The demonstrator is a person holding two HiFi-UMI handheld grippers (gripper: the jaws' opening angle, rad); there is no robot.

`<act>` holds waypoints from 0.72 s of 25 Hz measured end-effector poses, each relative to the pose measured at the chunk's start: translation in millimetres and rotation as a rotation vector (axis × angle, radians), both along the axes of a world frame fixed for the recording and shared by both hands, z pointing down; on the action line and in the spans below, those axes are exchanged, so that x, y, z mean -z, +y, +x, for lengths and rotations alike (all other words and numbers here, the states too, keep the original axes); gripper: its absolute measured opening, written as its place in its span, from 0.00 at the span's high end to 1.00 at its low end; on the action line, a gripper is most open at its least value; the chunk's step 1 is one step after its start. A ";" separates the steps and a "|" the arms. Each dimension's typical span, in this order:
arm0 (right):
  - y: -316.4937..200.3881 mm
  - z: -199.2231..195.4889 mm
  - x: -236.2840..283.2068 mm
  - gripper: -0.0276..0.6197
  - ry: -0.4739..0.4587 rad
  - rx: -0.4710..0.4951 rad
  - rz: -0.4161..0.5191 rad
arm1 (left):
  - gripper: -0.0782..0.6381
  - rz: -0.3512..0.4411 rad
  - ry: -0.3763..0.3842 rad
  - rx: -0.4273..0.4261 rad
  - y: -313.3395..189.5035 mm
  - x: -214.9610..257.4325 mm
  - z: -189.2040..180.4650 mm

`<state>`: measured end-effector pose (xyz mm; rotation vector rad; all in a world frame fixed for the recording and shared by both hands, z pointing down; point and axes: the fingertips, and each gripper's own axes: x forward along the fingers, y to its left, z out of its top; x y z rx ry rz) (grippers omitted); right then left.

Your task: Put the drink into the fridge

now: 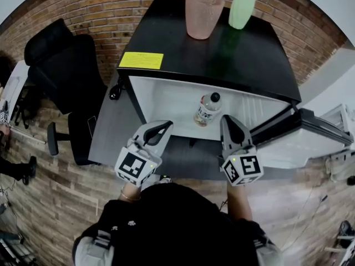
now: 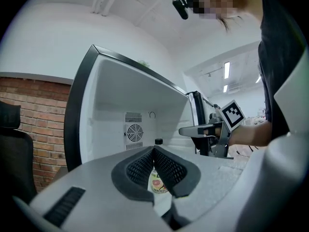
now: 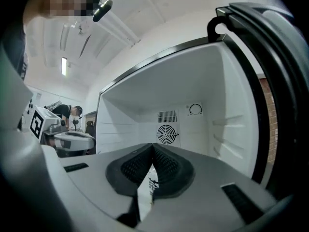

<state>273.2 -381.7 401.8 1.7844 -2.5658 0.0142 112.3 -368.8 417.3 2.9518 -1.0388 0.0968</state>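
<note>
Fridge (image 1: 166, 96) open, door (image 1: 310, 140) swung out to the right; white inside, black top

Drink (image 1: 208, 111) stands on the fridge floor, towards the middle, black cap up; nothing holds it

Left claw (image 1: 165, 125) hangs at the fridge mouth, to the left of the drink and clear of it; in the left gripper view its pads meet at the tip (image 2: 153, 150), jaws together, nothing clamped; drink label (image 2: 157, 180) shows beyond, through the slit below the pads

Right claw (image 1: 228, 119) at the mouth too, just to the right of the drink, not touching it; in the right gripper view (image 3: 153, 146) the jaws are together and empty; a strip of the drink (image 3: 150, 185) shows behind them

Both claws point into the fridge, drink between them but further in

Back wall: round fan grille (image 2: 134, 132) with a slotted vent above it; dial (image 3: 195, 109) up on the right

On the fridge top: pink cup (image 1: 203, 14) and green vase (image 1: 242, 7) at the far edge, side by side; yellow label (image 1: 141, 60) at the near left corner

Black chair (image 1: 61, 65) left of the fridge; brick wall behind; wood floor
</note>
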 end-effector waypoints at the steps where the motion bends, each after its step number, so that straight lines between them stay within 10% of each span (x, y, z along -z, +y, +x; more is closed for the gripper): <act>1: 3.6 0.6 -2.5 0.96 -0.007 -0.002 -0.007 | 0.89 0.000 -0.003 -0.004 0.0 -0.2 2.0; 18: 27.8 -0.6 -23.0 0.96 -0.037 -0.001 -0.059 | 0.89 -0.011 -0.029 -0.059 5.8 -7.0 24.2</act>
